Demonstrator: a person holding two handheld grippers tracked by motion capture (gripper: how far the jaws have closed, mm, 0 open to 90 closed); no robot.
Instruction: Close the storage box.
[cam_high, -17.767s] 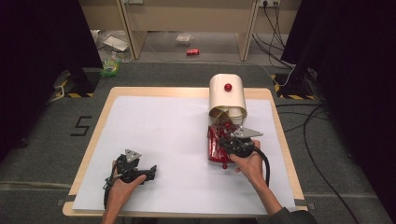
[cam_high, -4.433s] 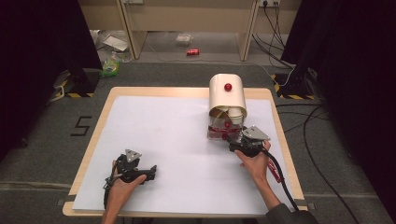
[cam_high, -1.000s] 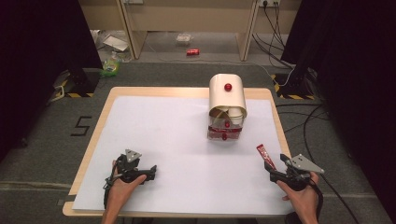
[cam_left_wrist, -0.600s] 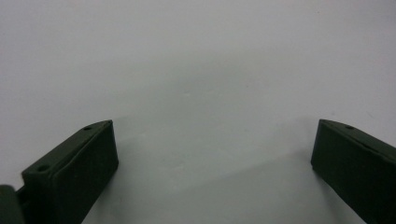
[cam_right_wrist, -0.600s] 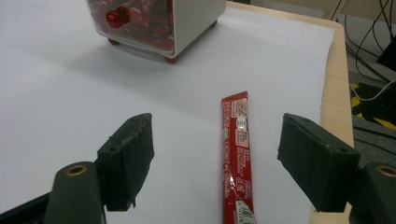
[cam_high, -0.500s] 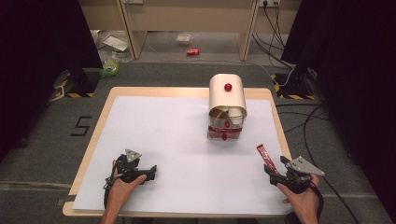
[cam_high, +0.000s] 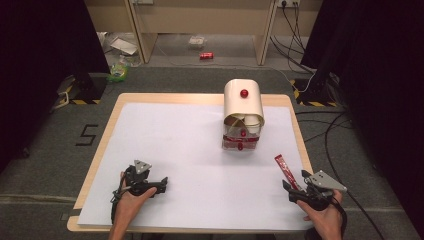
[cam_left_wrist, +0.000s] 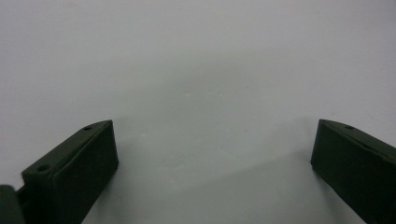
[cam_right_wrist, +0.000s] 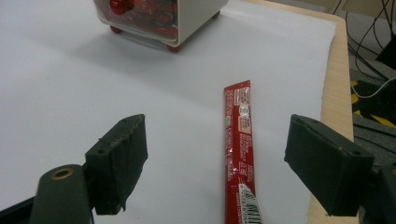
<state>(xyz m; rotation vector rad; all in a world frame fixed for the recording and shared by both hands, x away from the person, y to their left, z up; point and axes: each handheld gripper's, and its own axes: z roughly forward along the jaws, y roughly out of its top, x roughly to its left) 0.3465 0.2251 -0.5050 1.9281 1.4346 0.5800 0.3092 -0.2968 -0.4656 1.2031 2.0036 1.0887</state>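
A red stick sachet (cam_high: 283, 167) lies flat on the white sheet near the table's front right edge. My right gripper (cam_high: 296, 181) is around its near end. Its jaws have just been opening, and the sachet (cam_right_wrist: 239, 135) lies loose between them, touching neither pad. In the right gripper view, the gripper (cam_right_wrist: 215, 144) stands wide open. A cream box (cam_high: 243, 102) with a red knob stands at the back right, its drawer (cam_high: 241, 142) holding red sachets. My left gripper (cam_high: 159, 184) rests at the front left, open (cam_left_wrist: 210, 154) over bare sheet.
The white sheet (cam_high: 190, 150) covers most of the wooden table (cam_high: 299, 135), whose right edge runs just beside the sachet. Paper cups (cam_high: 247, 120) sit in the box's arch. Cables (cam_high: 345, 150) lie on the floor to the right.
Since a few seconds ago my right gripper has drawn back from the box's drawer to the front right, bringing the sachet, which now lies on the sheet. The left gripper has not moved.
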